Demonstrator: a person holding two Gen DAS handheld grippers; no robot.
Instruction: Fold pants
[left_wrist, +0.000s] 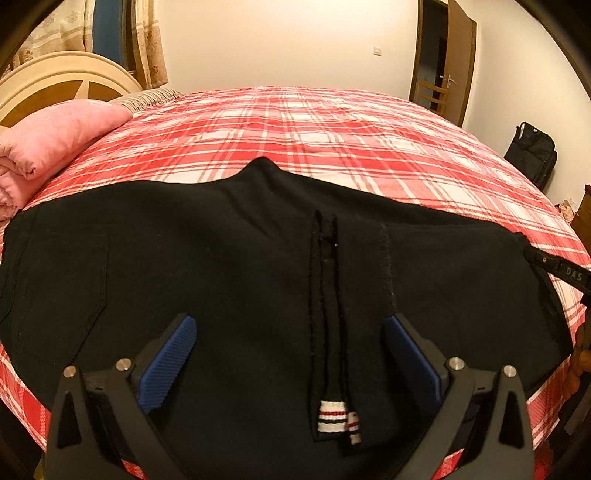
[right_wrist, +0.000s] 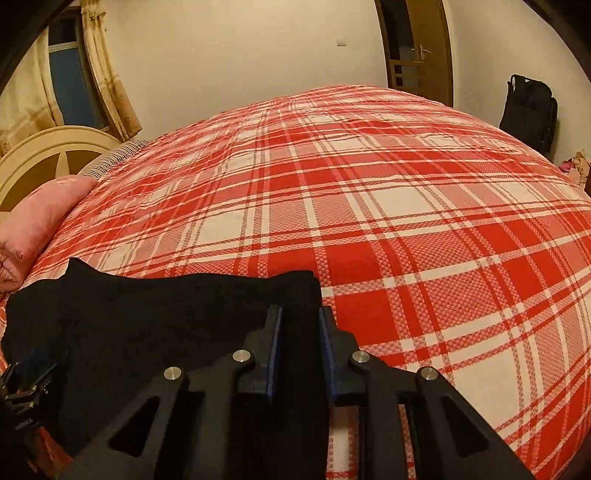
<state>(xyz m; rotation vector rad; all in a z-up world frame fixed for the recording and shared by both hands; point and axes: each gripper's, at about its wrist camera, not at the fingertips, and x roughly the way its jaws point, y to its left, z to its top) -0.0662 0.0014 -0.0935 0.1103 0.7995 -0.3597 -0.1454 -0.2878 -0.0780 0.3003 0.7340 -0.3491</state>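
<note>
Black pants (left_wrist: 236, 266) lie folded across the near side of a bed with a red and white plaid cover (left_wrist: 295, 125). A cuff with a striped white, red and navy band (left_wrist: 334, 421) lies on top near the front edge. My left gripper (left_wrist: 290, 332) is open, its blue pads spread wide above the pants. In the right wrist view my right gripper (right_wrist: 301, 325) is shut on the right end of the pants (right_wrist: 147, 317), black cloth pinched between its pads. The other gripper shows at the lower left (right_wrist: 26, 384).
A folded pink blanket (left_wrist: 48, 147) lies at the left by the cream headboard (left_wrist: 62, 85). A black bag (left_wrist: 532, 155) stands on the floor at the right by an open wooden door (left_wrist: 443, 59). The plaid cover (right_wrist: 406, 221) stretches far beyond the pants.
</note>
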